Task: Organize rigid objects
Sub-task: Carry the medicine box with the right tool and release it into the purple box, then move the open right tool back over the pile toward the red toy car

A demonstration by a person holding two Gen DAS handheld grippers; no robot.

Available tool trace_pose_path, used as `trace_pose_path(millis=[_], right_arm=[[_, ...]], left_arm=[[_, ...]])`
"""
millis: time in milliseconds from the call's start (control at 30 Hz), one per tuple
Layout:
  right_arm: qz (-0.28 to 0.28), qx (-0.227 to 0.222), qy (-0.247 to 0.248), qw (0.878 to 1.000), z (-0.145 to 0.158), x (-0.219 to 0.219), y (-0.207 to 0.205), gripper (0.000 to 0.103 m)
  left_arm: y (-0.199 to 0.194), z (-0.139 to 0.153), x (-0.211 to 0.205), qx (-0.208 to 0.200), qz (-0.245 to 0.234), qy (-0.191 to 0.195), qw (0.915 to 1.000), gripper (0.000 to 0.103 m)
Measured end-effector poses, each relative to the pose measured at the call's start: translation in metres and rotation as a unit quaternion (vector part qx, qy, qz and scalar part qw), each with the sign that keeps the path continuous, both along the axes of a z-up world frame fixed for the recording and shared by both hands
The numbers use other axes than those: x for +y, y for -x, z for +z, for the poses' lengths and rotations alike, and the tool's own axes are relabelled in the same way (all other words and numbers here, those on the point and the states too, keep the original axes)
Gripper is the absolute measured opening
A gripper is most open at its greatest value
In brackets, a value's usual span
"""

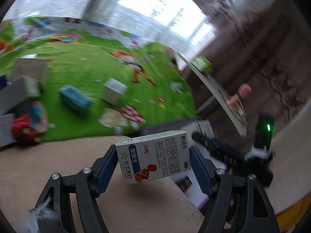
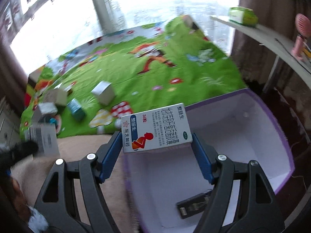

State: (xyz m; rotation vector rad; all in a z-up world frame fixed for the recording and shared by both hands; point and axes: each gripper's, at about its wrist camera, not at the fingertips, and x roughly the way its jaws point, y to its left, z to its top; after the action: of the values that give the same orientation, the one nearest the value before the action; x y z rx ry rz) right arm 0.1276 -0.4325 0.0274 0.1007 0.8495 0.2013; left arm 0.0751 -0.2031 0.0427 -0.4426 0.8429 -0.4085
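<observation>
Above purple-rimmed bin, right tool clamping medicine box

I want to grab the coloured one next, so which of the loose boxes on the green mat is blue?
The teal-blue box lying left of the white cube box; the other loose boxes around it look white or grey.

You hold two alike white cardboard medicine boxes, each printed in Chinese. On the white medicine box in your left claw you can read "整肠生" on a dark blue band and again along one edge, "36粒" in red, and "东北制药" beside a red star emblem. The white medicine box in your right claw carries the same: "整肠生", "36粒", "东北制药". The smaller print on both is too fine to read.
</observation>
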Motion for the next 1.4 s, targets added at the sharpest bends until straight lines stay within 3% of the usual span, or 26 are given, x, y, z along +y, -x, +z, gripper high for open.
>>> trace_pose_path(millis=[167, 267, 333, 933, 1167, 1400], right_arm=[[-0.039, -0.01, -0.002, 0.999, 0.008, -0.03, 0.001, 0.075], [-0.055, -0.008, -0.002, 0.998, 0.009, -0.042, 0.0, 0.077], [-0.065, -0.004, -0.003, 0.998, 0.007, -0.046, -0.001, 0.083], [-0.045, 0.014, -0.007, 0.999, 0.0, -0.033, -0.001, 0.086], [-0.026, 0.02, -0.006, 0.999, -0.003, -0.017, -0.002, 0.086], [0.005, 0.028, -0.006, 1.0, -0.007, 0.007, 0.001, 0.086]], left_arm=[[0.004, 0.001, -0.039, -0.008, -0.07, -0.007, 0.9975, 0.075], [0.004, -0.004, -0.057, 0.003, -0.106, -0.011, 0.9943, 0.087], [0.005, -0.007, -0.061, 0.01, -0.117, -0.011, 0.993, 0.088], [0.01, -0.001, -0.046, -0.005, -0.092, -0.017, 0.9956, 0.088], [0.017, 0.01, -0.015, -0.032, -0.044, -0.029, 0.9981, 0.088], [0.022, 0.011, 0.033, -0.032, 0.013, -0.013, 0.9993, 0.088]])
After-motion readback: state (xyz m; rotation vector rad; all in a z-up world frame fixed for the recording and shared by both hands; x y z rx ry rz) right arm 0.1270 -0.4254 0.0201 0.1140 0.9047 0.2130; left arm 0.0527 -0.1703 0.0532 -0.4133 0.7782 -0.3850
